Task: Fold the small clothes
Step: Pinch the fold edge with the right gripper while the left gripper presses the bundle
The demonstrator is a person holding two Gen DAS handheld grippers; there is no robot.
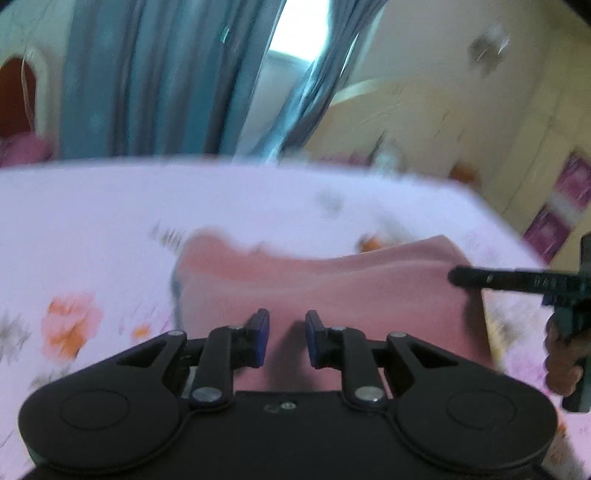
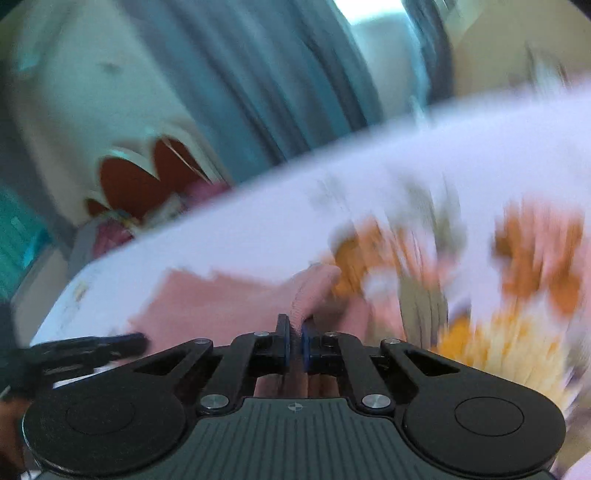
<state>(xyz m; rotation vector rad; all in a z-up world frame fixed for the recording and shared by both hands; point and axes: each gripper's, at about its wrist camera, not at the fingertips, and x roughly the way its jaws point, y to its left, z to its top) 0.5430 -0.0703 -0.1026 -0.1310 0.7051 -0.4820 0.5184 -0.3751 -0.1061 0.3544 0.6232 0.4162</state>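
**Pink garment on the bed, right corner pinched**

Garment: one pink cloth (image 1: 332, 291), small, lying on a bed with a pale lilac floral sheet (image 1: 110, 214). In the left wrist view it spreads across the sheet ahead of the tool, far edge uneven, right end raised in a soft hump. Both views are motion-blurred; seams and garment type cannot be told.

Right gripper (image 2: 294, 343): jaws pressed nearly together, pinching a bunched fold of the pink cloth that stands up between the blue pads (image 2: 283, 341). The rest of the cloth trails off to the left on the sheet. In the left wrist view the same tool shows as a thin dark bar at the garment's right edge, with the person's hand (image 1: 563, 363) wrapped round its grip.

Left gripper (image 1: 287, 338): jaws spread, a clear gap between the blue pads, nothing held. It hangs over the near part of the cloth; contact cannot be told.

Surroundings: orange and pink flower prints (image 1: 70, 325) on the sheet. Behind the bed, blue-grey curtains (image 1: 147, 74) with a bright slit of window (image 1: 299, 26). Cream wall to the right. White panel with dark red scalloped openings (image 2: 147, 177) at left.
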